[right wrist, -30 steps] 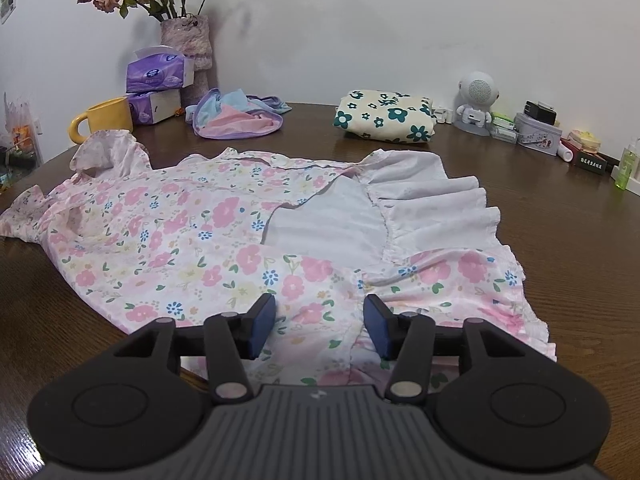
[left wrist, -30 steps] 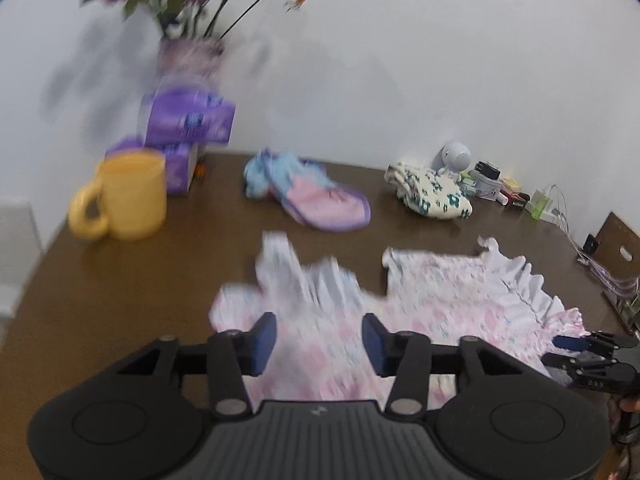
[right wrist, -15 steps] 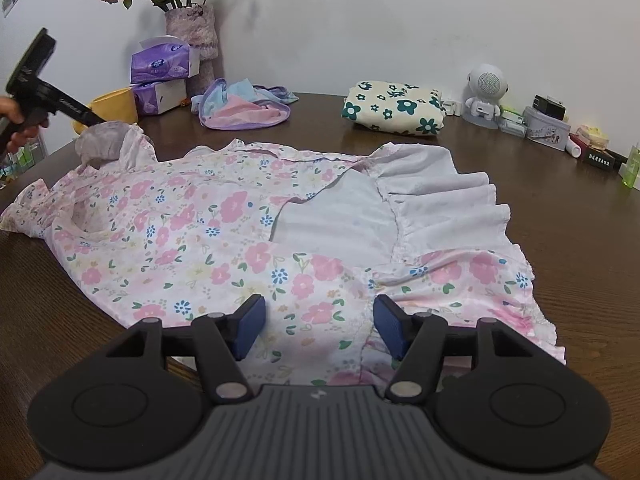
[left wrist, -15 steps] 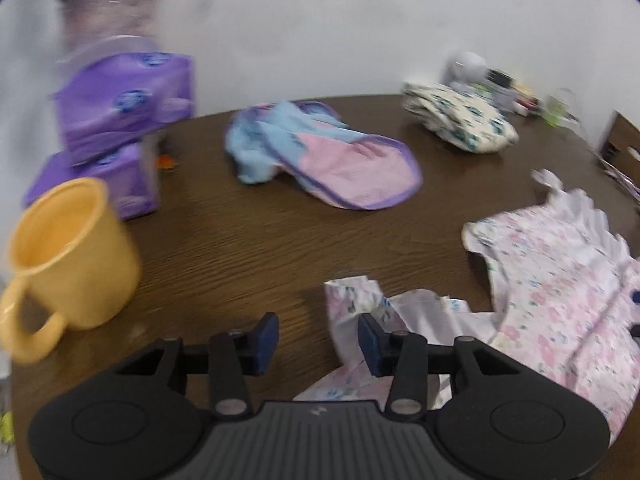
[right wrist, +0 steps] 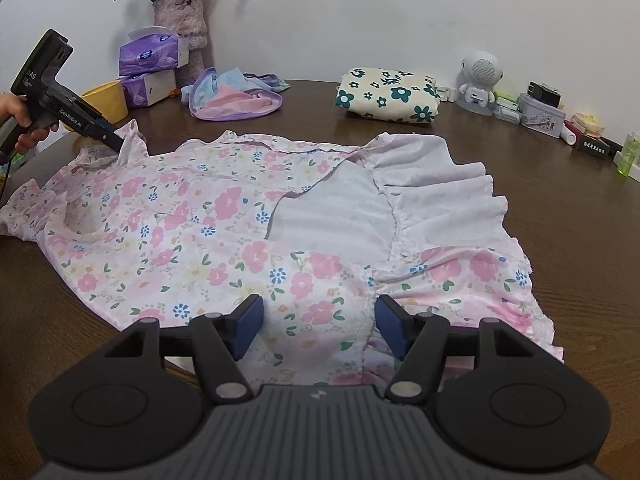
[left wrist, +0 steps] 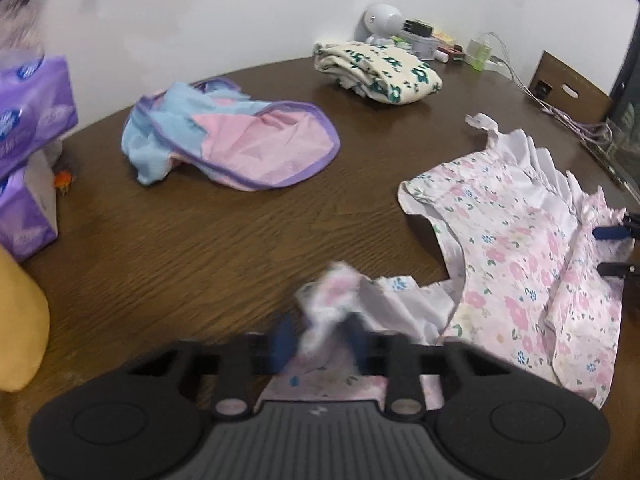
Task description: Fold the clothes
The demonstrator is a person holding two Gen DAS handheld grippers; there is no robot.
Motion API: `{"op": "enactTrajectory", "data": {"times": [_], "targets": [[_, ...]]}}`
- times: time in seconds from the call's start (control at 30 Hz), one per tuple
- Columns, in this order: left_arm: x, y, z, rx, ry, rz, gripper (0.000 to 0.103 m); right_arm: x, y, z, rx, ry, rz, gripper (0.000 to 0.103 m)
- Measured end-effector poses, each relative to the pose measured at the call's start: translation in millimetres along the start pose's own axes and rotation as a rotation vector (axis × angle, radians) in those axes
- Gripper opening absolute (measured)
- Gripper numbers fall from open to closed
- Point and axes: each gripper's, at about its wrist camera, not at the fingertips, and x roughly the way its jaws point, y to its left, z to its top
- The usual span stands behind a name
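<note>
Across the brown wooden counter [right wrist: 568, 240] lies a pink floral dress [right wrist: 192, 232], spread flat with its white ruffled skirt lining [right wrist: 432, 196] turned up toward the far side. At the near edge of the dress hangs the right gripper [right wrist: 318, 326], its blue pads standing apart over the floral cloth without pressing on it; the jaws are opening a little. On the far left, a hand [right wrist: 20, 128] holds the left gripper [right wrist: 114, 144], whose tip meets the ruffled sleeve [right wrist: 134, 142] of the dress. From the left wrist view, the left gripper [left wrist: 318, 342] is pressed together on that bunched sleeve [left wrist: 332, 300], pinching the cloth between its blue pads, though the pads are blurred. Beyond the dress, near the wall, rests a folded cream garment with dark green flowers [right wrist: 386, 94], well apart from the dress. To its left sits a crumpled heap of blue, pink and purple cloth [right wrist: 234, 96]. Further left stand two purple tissue boxes [right wrist: 154, 68], one stacked on the other, with a yellow cup [right wrist: 106, 100] just beside them and a vase of dried flowers [right wrist: 186, 24] behind. Along the right side of the wall stand a small white robot figure [right wrist: 480, 76], a grey tin [right wrist: 540, 114] and a few small bottles and boxes too small to make out.
</note>
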Motion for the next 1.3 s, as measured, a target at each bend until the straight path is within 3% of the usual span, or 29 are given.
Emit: {"op": "enactTrajectory", "data": {"times": [0.13, 0.23, 0.3, 0.43, 0.53, 0.67, 0.87, 1.03, 1.2, 1.3], "targets": [[-28, -25, -6, 0.163, -0.125, 0.108, 0.002, 0, 1, 0, 0.005, 0.002, -0.007, 0.064], [-59, -57, -30, 0.402, -0.274, 0.192, 0.002, 0, 1, 0, 0.005, 0.003, -0.011, 0.064], [-73, -79, -49, 0.544, -0.317, 0.241, 0.002, 0, 2, 0, 0.005, 0.003, -0.012, 0.064], [-81, -114, -88, 0.784, -0.280, 0.299, 0.002, 0, 2, 0, 0.006, 0.004, -0.015, 0.064], [-81, -131, -107, 0.874, -0.219, 0.259, 0.002, 0, 2, 0, 0.005, 0.003, -0.016, 0.064], [-78, -144, -119, 0.915, -0.158, 0.239, 0.002, 1, 1, -1, 0.003, -0.001, -0.017, 0.064], [-62, -145, -128, 0.929, -0.012, 0.266, 0.006, 0, -2, -2, -0.003, -0.009, -0.015, 0.064], [-61, -144, -126, 0.876, 0.007, 0.313, 0.007, -1, -4, -4, -0.011, -0.021, -0.004, 0.064], [-78, -143, -128, 0.799, 0.046, 0.342, 0.023, -3, -6, -7, -0.023, -0.035, 0.015, 0.065], [-98, -138, -126, 0.682, 0.034, 0.357, 0.028, -3, -8, -7, -0.032, -0.037, 0.028, 0.065]]}}
